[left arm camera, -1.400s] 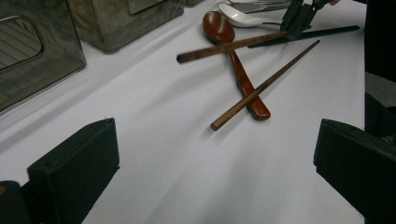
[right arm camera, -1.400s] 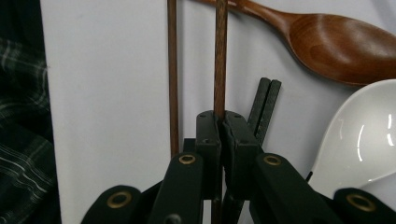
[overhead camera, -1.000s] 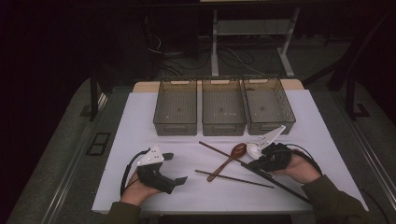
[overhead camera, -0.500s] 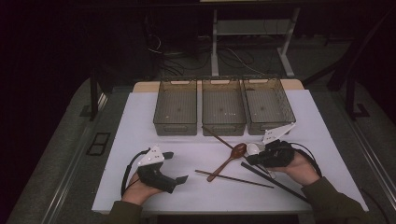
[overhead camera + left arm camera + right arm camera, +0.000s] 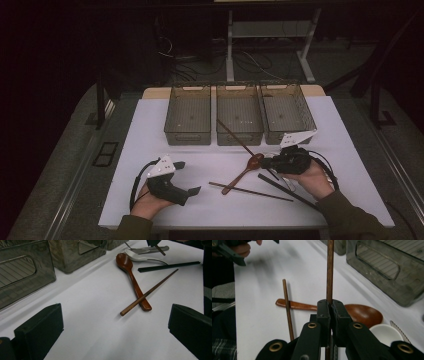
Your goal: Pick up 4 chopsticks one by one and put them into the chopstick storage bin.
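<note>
My right gripper (image 5: 272,162) (image 5: 330,305) is shut on a brown chopstick (image 5: 235,136) (image 5: 329,270), whose far tip reaches up over the front edge of the middle bin (image 5: 239,136). On the white table lie a brown wooden spoon (image 5: 244,172) (image 5: 132,277) (image 5: 362,313) and a second brown chopstick (image 5: 250,191) (image 5: 150,290) (image 5: 287,312), which crosses the spoon's handle. A black chopstick (image 5: 287,192) (image 5: 170,266) lies by my right hand. My left gripper (image 5: 187,177) (image 5: 115,322) rests at the front left, jaws wide open and empty, facing the spoon.
Three grey see-through bins (image 5: 187,135) (image 5: 287,134) stand in a row at the back of the table (image 5: 140,150). A white spoon (image 5: 140,257) (image 5: 384,333) and a metal utensil (image 5: 150,250) lie under my right gripper. Dark floor surrounds the table.
The held chopstick's far tip has swung from low on the table up and away toward the middle bin. The left gripper has stayed still.
</note>
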`<state>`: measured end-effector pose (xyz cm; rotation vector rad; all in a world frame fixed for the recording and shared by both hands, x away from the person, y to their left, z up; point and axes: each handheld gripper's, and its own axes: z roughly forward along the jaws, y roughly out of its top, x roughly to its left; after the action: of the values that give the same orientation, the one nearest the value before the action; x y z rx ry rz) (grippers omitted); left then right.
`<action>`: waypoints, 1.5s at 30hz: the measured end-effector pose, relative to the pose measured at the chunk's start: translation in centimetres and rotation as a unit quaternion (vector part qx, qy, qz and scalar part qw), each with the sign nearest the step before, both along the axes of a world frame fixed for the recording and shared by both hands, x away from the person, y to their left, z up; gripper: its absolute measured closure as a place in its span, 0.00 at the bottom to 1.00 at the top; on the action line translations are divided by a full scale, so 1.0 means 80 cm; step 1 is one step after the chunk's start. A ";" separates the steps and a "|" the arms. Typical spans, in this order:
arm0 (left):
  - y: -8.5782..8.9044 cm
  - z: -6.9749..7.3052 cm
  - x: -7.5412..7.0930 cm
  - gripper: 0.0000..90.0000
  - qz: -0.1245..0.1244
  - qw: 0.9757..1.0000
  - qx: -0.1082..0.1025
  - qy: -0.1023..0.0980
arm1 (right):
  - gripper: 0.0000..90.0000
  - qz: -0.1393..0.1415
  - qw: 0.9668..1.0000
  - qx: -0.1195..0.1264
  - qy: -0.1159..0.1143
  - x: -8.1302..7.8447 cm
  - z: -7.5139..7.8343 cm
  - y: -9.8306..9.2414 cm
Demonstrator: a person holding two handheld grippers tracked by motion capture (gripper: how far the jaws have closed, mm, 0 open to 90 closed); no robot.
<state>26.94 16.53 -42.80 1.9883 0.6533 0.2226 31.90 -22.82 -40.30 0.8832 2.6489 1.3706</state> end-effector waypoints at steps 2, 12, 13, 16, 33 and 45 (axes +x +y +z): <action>0.000 0.000 0.000 0.00 0.001 1.000 -0.001 -0.001 | 0.94 -0.003 1.000 0.003 -0.001 0.001 0.000 0.004; -0.001 0.000 0.000 0.00 0.001 1.000 0.000 -0.004 | 0.94 -0.025 1.000 0.014 -0.008 0.010 0.000 0.016; -0.001 -0.001 0.000 0.00 0.001 1.000 0.001 -0.004 | 0.94 -0.027 0.999 0.015 -0.010 0.011 0.000 0.016; 0.000 -0.002 0.000 0.00 0.003 1.000 0.000 -0.004 | 0.94 -0.032 0.999 0.021 -0.014 0.014 0.001 0.018; 0.001 -0.006 -0.001 0.00 0.009 1.000 -0.012 0.003 | 0.94 -0.051 0.997 0.052 -0.023 0.032 0.012 0.039; -0.004 -0.007 0.000 0.00 0.003 1.000 -0.005 0.003 | 0.94 -0.069 0.994 0.075 -0.027 0.049 0.023 0.053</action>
<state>26.92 16.21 -43.34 1.9788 0.6624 0.2163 35.83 -18.56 -38.45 1.0082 2.4203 1.5510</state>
